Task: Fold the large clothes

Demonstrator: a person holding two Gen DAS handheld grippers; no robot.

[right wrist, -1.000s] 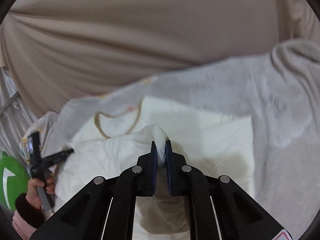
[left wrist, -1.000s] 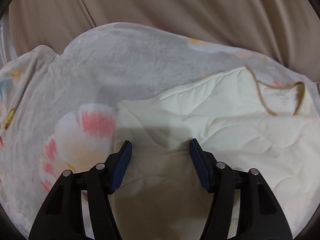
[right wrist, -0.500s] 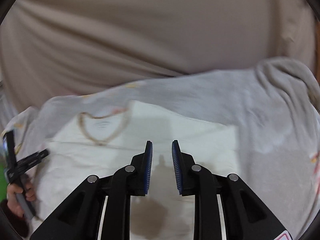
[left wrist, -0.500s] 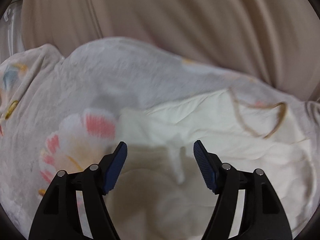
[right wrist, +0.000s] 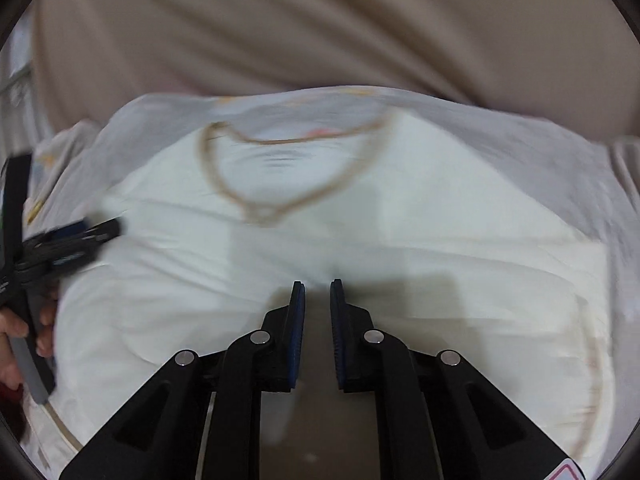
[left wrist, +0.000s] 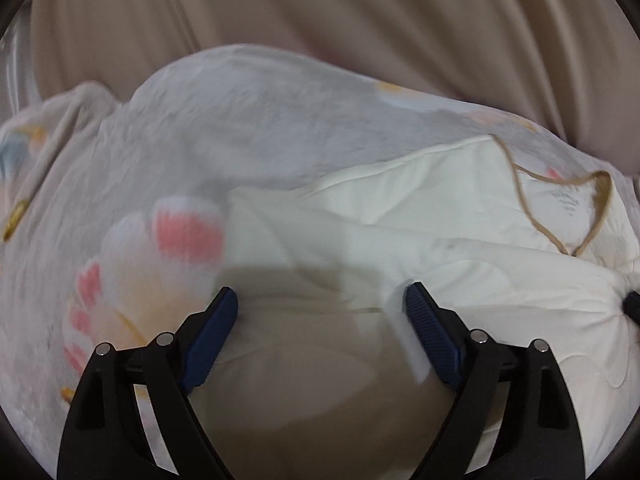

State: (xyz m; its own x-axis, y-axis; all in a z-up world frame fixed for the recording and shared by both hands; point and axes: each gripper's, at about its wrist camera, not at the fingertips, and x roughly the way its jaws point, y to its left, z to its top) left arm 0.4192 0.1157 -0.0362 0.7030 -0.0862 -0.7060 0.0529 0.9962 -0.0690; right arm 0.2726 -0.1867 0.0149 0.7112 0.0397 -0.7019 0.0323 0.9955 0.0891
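Observation:
A cream-white garment [left wrist: 460,216] with a tan-trimmed neckline [left wrist: 568,208] lies spread on a grey blanket. My left gripper [left wrist: 320,312] is wide open just above the garment's left part, holding nothing. In the right wrist view the same garment [right wrist: 440,248] fills the middle, its neckline [right wrist: 280,168] toward the far side. My right gripper [right wrist: 317,292] hovers over the garment's middle with its jaws a narrow gap apart and nothing between them. The left gripper also shows in the right wrist view [right wrist: 72,236], at the garment's left edge.
The grey blanket [left wrist: 200,140] has a pink and white flower print [left wrist: 160,248] left of the garment. Beige draped fabric [right wrist: 320,32] rises behind. The person's hand [right wrist: 16,332] holds the left gripper's handle.
My right gripper let go of the white fold it was pinching and now hangs slightly open over the flat garment. Both views shifted; the left gripper stayed open.

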